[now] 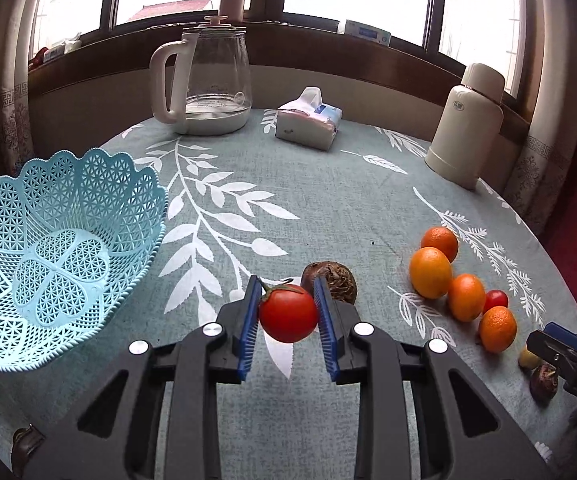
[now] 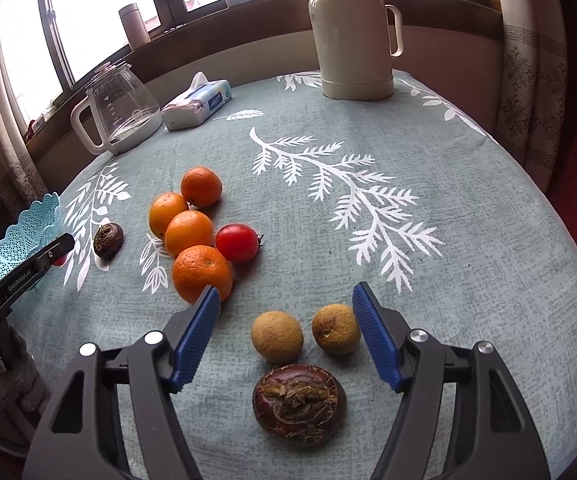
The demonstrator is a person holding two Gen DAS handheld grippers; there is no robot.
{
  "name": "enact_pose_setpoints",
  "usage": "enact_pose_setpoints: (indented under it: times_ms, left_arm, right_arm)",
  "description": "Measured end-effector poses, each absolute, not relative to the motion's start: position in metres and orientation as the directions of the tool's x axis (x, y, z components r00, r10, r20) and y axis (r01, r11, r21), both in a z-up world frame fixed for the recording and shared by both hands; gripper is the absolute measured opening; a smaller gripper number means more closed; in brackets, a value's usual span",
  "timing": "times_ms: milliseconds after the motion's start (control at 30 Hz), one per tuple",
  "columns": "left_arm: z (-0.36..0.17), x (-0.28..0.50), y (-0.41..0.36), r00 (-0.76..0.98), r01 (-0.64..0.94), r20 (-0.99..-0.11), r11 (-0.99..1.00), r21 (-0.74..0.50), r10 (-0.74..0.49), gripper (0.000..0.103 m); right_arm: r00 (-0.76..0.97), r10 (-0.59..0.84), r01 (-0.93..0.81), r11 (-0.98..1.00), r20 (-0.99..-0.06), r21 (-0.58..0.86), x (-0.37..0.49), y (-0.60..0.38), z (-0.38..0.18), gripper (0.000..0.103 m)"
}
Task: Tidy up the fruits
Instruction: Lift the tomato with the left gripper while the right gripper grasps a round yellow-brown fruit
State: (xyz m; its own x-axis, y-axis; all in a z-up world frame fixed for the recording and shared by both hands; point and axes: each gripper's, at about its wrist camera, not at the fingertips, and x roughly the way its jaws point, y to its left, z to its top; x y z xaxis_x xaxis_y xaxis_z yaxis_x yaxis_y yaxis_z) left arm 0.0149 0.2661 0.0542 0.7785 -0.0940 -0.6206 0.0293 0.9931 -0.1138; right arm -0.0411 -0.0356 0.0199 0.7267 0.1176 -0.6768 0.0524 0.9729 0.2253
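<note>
My left gripper (image 1: 286, 285) is shut on a red tomato (image 1: 288, 314), held between its blue pads just in front of a dark water chestnut (image 1: 338, 280). The light-blue lattice basket (image 1: 88, 176) stands to its left, empty. Several oranges (image 1: 430, 272) and a small tomato (image 1: 496, 299) lie to the right. My right gripper (image 2: 286, 290) is open over two tan longans (image 2: 277, 336) (image 2: 335, 329), with a second water chestnut (image 2: 299, 398) between its arms. Just to its left lie the oranges (image 2: 202, 274) and the small tomato (image 2: 237, 242).
A glass kettle (image 1: 208, 80), a tissue pack (image 1: 308, 120) and a cream thermos (image 1: 468, 120) stand along the far side of the round table. The tablecloth edge (image 2: 548, 220) drops off at the right. A window sill runs behind.
</note>
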Motion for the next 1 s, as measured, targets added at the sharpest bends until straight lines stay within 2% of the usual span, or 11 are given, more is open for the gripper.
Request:
enact_pose_setpoints:
  times_ms: [133, 233, 333, 567, 767, 867, 933, 1000]
  left_arm:
    - [0.051, 0.018, 0.269, 0.763, 0.019, -0.639, 0.991, -0.132, -0.1, 0.028]
    - [0.047, 0.023, 0.27, 0.743, 0.013, -0.661, 0.99, -0.139, -0.102, 0.028]
    - [0.041, 0.03, 0.272, 0.713, 0.0, -0.693, 0.989, -0.147, -0.103, 0.028]
    - [0.031, 0.04, 0.275, 0.662, -0.028, -0.744, 0.989, -0.146, -0.091, 0.028]
    - [0.039, 0.03, 0.271, 0.712, -0.002, -0.697, 0.992, -0.126, -0.087, 0.028]
    - [0.046, 0.021, 0.265, 0.749, 0.014, -0.658, 0.995, -0.098, -0.076, 0.028]
    - [0.05, 0.017, 0.261, 0.766, 0.022, -0.639, 0.997, -0.08, -0.068, 0.028]
    - [0.052, 0.015, 0.26, 0.776, 0.027, -0.627, 0.997, -0.071, -0.066, 0.028]
  right_arm:
    - [0.729, 0.114, 0.095, 0.96, -0.675, 0.264, -0.043, -0.047, 0.02, 0.058]
    - [0.715, 0.091, 0.162, 0.943, -0.693, 0.29, -0.042, -0.061, 0.017, 0.055]
    - [0.674, 0.048, 0.22, 0.939, -0.738, 0.262, -0.036, -0.068, 0.01, 0.051]
    - [0.644, -0.009, 0.192, 0.97, -0.765, 0.15, -0.031, -0.056, 0.009, 0.051]
    - [0.643, 0.006, 0.167, 0.975, -0.766, 0.148, -0.035, -0.059, 0.009, 0.048]
    - [0.643, -0.004, 0.157, 0.98, -0.766, 0.126, -0.038, -0.056, 0.009, 0.041]
    - [0.647, 0.001, 0.135, 0.984, -0.763, 0.116, -0.04, -0.052, 0.009, 0.031]
    - [0.653, 0.01, 0.12, 0.986, -0.758, 0.116, -0.042, -0.049, 0.01, 0.026]
